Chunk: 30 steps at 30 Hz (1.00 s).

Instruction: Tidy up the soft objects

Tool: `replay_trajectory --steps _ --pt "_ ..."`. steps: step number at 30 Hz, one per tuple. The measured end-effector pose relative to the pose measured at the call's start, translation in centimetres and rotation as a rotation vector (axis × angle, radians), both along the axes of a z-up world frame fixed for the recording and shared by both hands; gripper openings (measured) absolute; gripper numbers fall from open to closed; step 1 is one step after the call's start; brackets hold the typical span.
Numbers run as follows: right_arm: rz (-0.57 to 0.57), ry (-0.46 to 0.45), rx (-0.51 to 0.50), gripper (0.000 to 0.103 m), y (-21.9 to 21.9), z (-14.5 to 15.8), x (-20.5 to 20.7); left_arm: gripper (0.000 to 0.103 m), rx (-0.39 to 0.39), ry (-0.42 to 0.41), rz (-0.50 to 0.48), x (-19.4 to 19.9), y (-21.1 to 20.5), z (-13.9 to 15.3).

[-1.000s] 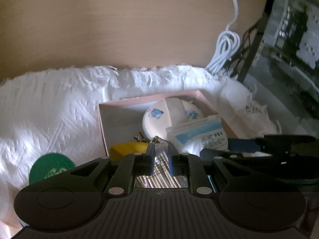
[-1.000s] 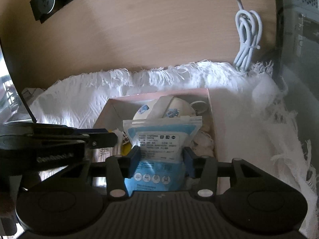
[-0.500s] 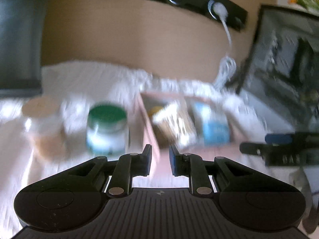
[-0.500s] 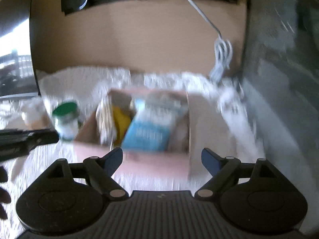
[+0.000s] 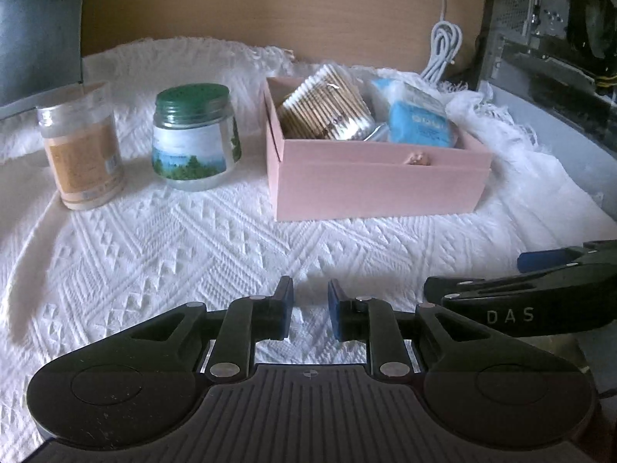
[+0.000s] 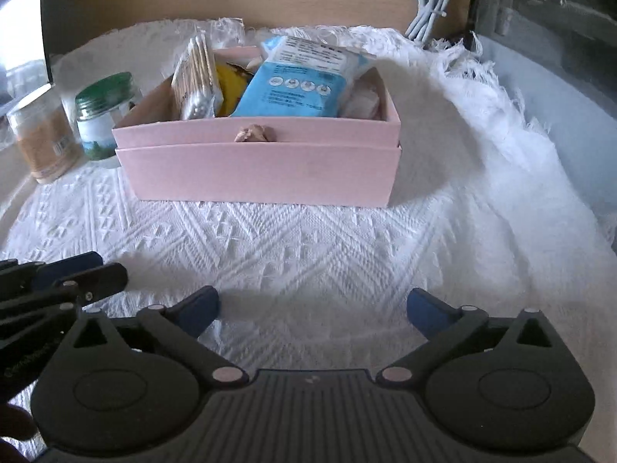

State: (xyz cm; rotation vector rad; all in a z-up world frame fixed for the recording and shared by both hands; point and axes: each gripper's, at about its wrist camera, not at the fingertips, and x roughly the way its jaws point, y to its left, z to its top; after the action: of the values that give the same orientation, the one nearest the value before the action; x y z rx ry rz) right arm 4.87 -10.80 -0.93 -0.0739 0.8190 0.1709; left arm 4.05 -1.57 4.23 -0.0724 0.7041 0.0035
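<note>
Black-framed, blue-padded, the left gripper [image 5: 308, 310] is seen nearly closed on nothing; the right gripper [image 6: 312, 308] is spread wide, empty. Beyond both, bare white woven cloth [image 6: 308, 247] is noted. The pink box [image 6: 262, 169] holds a blue wipes pack [image 6: 297, 85] and cotton swabs [image 6: 196, 77]. "DAS" is read on the right gripper's side.

Left gripper [image 5: 308, 308] hovered low over surface, jaws nearly together, narrow gap between, nothing held. Right gripper [image 6: 312, 308] sat level beside it, jaws spread wide, empty. Each gripper's fingers showed at edge of other's view, close alongside, not touching.
</note>
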Motion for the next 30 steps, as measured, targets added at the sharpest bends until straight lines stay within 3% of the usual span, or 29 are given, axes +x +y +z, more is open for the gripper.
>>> replay_trajectory --steps 6,11,30 --pt "0.021 -0.034 0.009 0.103 -0.3 -0.2 0.0 0.022 0.054 -0.038 0.013 -0.3 -1.0 -0.4" --pt "0.028 -0.137 0.021 0.103 -0.3 -0.9 -1.0 0.022 0.052 -0.038 0.019 -0.4 -1.0 -0.3" --pt "0.026 -0.135 0.03 0.103 -0.4 -0.7 -0.7 0.022 0.078 -0.037 0.01 -0.4 -1.0 -0.3"
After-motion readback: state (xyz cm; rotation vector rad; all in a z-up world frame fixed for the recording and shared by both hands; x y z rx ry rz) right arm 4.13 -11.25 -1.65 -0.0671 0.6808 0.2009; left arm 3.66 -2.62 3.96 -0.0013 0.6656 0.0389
